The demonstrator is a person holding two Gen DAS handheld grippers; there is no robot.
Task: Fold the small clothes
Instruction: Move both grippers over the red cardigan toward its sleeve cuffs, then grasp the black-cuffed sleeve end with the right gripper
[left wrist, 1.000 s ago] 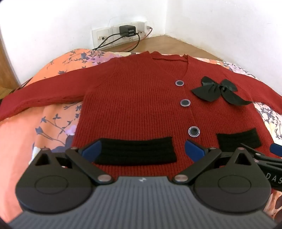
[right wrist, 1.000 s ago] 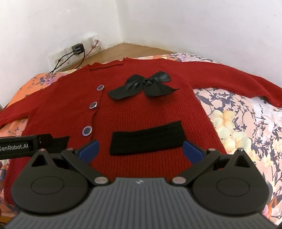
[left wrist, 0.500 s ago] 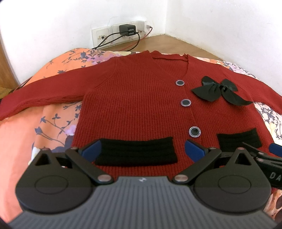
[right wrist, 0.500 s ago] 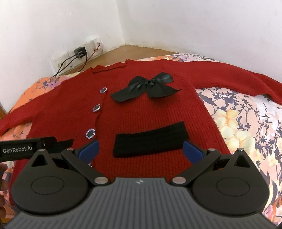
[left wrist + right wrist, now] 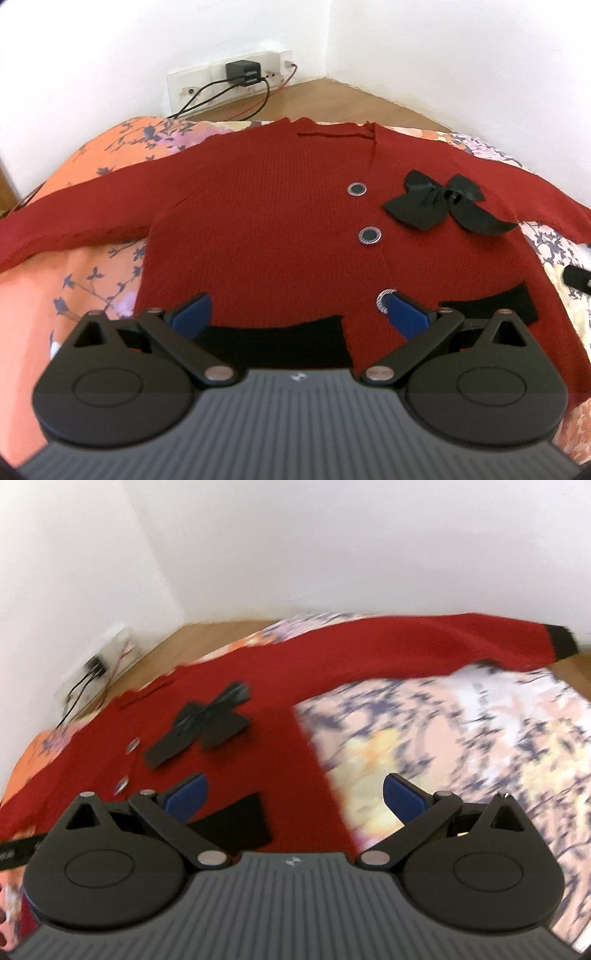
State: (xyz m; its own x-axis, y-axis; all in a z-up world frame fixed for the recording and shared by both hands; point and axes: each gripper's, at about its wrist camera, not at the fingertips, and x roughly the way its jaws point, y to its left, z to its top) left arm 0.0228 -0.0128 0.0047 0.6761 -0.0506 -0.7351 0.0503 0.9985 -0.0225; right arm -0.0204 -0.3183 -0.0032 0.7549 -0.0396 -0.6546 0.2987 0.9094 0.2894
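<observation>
A small red knit cardigan [image 5: 266, 229] lies flat and face up on a floral bedsheet [image 5: 66, 288], sleeves spread wide. It has three round buttons, a black bow [image 5: 439, 206] and two black pocket bands. My left gripper [image 5: 299, 317] hovers open over the left pocket band [image 5: 273, 343] near the hem, holding nothing. In the blurred right wrist view, my right gripper [image 5: 293, 797] is open over the cardigan's [image 5: 280, 760] right side edge. The right sleeve [image 5: 424, 646] stretches away to a black cuff [image 5: 561, 642].
White walls meet in a corner behind the bed. A wall socket strip with a black charger [image 5: 242, 72] and trailing cables sits low on the wall. A wooden floor strip [image 5: 351, 107] runs behind the bed. The right gripper's tip [image 5: 576, 278] shows at the right edge.
The right gripper has swung right, from over the right pocket to the cardigan's side edge, its view now blurred. The left gripper moved slightly forward. Both stayed open.
</observation>
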